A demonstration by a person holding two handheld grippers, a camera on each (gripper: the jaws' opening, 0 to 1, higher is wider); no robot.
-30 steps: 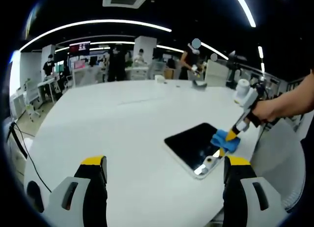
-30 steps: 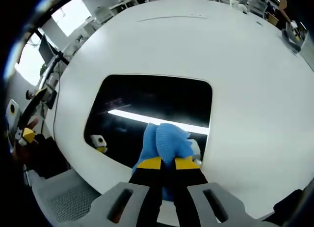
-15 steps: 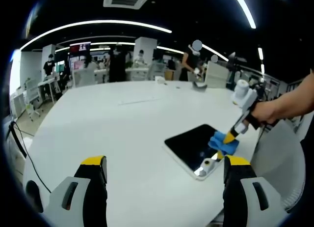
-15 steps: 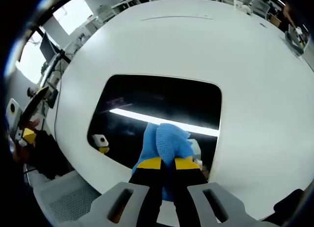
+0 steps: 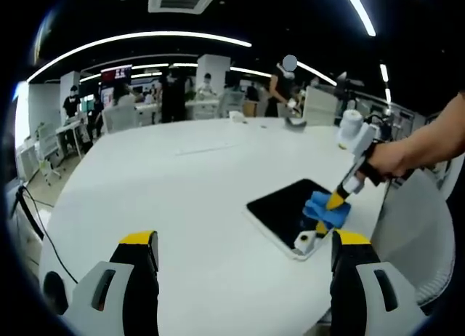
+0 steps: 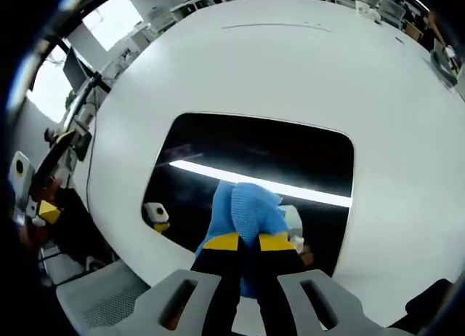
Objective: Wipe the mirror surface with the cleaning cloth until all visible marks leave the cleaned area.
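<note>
Left gripper (image 5: 243,245) held above the near edge of the white table (image 5: 167,183), jaws wide apart, nothing between them. Ahead and to the right in the left gripper view, a dark rectangular mirror (image 5: 287,209) lying flat on the table near its right edge, with a blue cleaning cloth (image 5: 325,209) pressed on its right side. Right gripper (image 5: 336,200) coming in from the right with yellow tips down on the cloth, gripped by a person's hand (image 5: 389,161). Beyond the far edge of the table, desks and several standing people under ceiling light strips.

In the right gripper view, right gripper (image 6: 247,243) clamped tight on the bunched cleaning cloth (image 6: 245,209), jaws closed with the cloth squeezed between. Cloth resting on the near part of the mirror (image 6: 261,161), right of centre. Bright ceiling strip reflected across the glass just beyond the cloth. No containers to be made out on the table (image 6: 290,67).
</note>
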